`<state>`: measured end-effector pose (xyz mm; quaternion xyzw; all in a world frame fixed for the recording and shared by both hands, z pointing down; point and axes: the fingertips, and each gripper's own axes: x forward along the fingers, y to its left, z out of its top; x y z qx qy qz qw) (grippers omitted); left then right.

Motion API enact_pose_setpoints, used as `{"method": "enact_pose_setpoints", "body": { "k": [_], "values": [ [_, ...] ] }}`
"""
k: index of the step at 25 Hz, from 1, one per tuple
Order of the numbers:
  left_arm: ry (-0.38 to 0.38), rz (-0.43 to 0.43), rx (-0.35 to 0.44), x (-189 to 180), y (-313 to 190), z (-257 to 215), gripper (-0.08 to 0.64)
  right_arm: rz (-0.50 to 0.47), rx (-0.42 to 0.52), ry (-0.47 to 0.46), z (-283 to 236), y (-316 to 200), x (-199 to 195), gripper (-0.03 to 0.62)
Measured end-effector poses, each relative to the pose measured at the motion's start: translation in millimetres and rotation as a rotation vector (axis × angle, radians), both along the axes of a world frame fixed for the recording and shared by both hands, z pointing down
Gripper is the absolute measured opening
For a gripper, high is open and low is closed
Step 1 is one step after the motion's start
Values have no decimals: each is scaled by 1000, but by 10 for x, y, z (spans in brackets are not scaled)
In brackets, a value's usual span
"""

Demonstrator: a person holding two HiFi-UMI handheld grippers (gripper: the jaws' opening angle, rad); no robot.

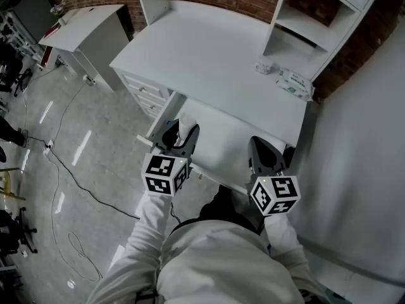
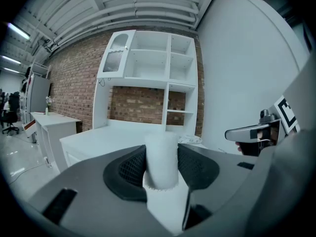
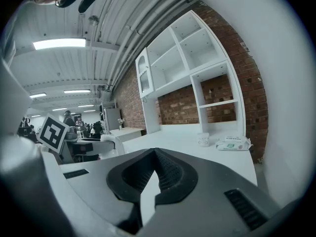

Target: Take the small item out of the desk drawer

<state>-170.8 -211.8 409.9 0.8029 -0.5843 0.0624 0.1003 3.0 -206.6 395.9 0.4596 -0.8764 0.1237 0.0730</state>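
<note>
In the head view, my left gripper (image 1: 183, 132) hangs over the left part of the open white desk drawer (image 1: 221, 145). It is shut on a small white cylindrical item (image 1: 188, 127). The left gripper view shows that item (image 2: 161, 152) upright between the two dark pads of the left gripper (image 2: 161, 157), which press on its sides. My right gripper (image 1: 261, 145) is above the drawer's right part. Its jaws meet at the tips with nothing between them, as the right gripper (image 3: 155, 155) shows in its own view.
On the desktop at the back right stand a small white cup (image 1: 264, 66) and a pack of wipes (image 1: 294, 83), below a white shelf unit (image 1: 323, 18). A second white desk (image 1: 88, 33) stands far left. Cables (image 1: 69, 170) run across the floor. A white wall closes off the right.
</note>
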Motion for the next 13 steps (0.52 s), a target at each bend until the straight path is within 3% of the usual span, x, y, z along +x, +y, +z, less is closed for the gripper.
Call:
{"method": "enact_pose_setpoints", "body": {
  "k": [13],
  "values": [
    [5,-1,-6,-12,-25,2,192,-14,-2,-1,-15,-5,-37,26]
  ]
}}
